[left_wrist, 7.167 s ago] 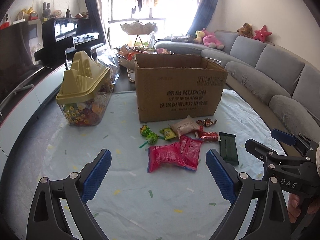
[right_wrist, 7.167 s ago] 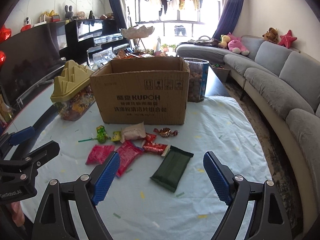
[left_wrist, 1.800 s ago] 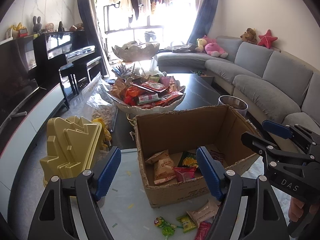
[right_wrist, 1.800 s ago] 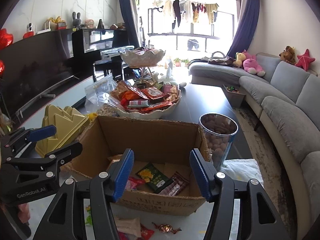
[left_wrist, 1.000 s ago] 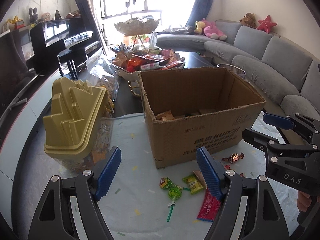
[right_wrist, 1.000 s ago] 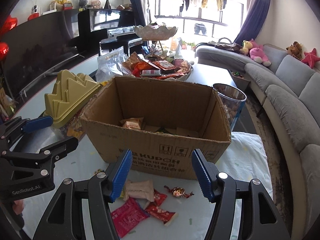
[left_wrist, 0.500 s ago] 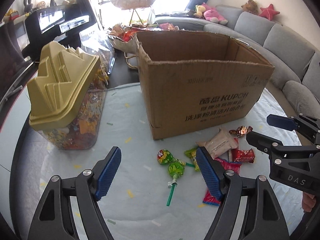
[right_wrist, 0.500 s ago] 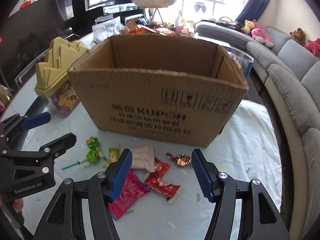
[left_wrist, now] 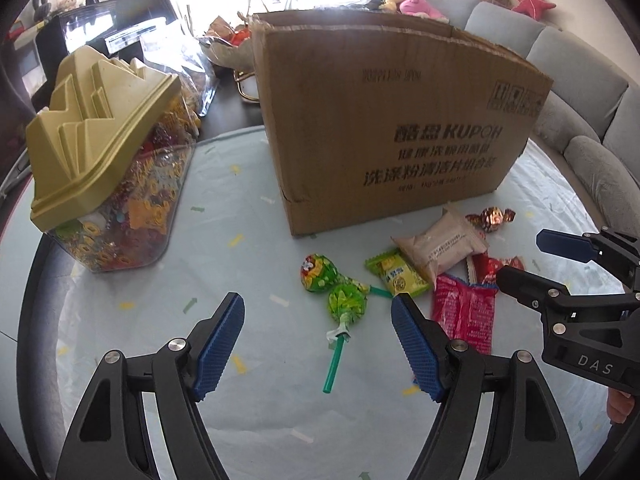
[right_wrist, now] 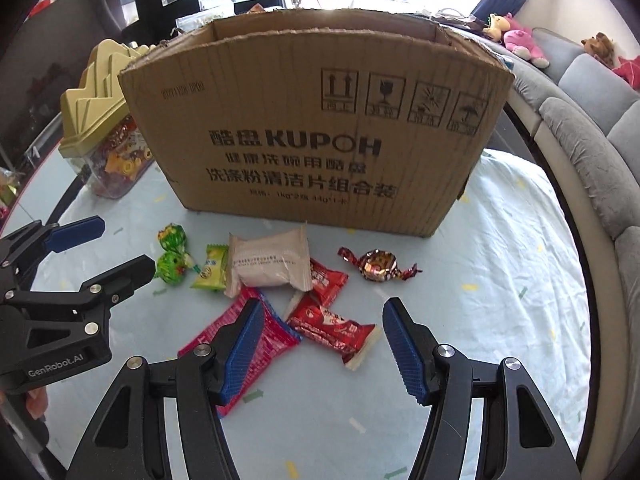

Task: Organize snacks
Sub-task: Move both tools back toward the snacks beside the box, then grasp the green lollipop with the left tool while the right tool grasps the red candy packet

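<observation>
We find both tools hanging over the loose snacks. The left gripper (left_wrist: 318, 334) is spread and empty, a green lollipop (left_wrist: 346, 305) lying between its fingers. The right gripper (right_wrist: 322, 338) is likewise spread, over a red packet (right_wrist: 332, 328) at lower centre. The cardboard box (right_wrist: 320, 128) stands behind, upper centre.
</observation>
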Motion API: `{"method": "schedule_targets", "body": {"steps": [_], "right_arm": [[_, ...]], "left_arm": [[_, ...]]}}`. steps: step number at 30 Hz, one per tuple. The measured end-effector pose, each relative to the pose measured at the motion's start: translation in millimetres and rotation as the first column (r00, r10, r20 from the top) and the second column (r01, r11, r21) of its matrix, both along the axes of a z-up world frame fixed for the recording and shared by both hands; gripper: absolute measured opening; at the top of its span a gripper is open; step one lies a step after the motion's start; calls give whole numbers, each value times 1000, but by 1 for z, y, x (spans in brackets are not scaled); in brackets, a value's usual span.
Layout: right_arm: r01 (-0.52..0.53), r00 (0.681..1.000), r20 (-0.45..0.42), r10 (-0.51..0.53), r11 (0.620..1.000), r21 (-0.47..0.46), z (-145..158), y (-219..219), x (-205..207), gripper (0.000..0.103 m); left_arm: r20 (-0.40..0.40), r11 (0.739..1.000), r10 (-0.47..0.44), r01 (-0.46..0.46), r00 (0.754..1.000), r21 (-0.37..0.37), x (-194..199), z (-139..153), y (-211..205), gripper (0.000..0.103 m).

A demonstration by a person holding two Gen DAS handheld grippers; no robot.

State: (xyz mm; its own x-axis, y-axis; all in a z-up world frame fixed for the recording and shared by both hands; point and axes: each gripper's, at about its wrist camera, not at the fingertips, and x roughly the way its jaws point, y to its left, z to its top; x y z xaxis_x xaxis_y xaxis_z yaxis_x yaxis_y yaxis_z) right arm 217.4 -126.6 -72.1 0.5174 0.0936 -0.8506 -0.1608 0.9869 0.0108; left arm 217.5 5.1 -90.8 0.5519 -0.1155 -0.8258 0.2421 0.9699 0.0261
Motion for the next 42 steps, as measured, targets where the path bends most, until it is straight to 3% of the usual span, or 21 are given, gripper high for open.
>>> {"method": "schedule_targets", "body": {"steps": [10,31,37,41,42], "right_arm": [[21,999,-33,-21,1000,-11,-19,-15,-7,63],[-14,999,-36,14,1000,-26,-36,-10,10,61],[-35,999,-40,34,999,-14,-38,-4,19,48],[-58,997,-47,58,998,2,-39,4,22,23],[-56,998,-43,55,998,-16,-39,6,22,22]], "left_arm": [[-14,1000,-22,22,1000,14,7,-13,-13,62],[-80,997,-23,17,997,-70,29,-36,-11,30],[-84,996,-14,6,996,-90,30,-36,-12,26],[-74,997,-5,-1,997,-82,28,-36,-12,25],[-72,997,-2,-4,997,-81,27,-36,-12,25]]}}
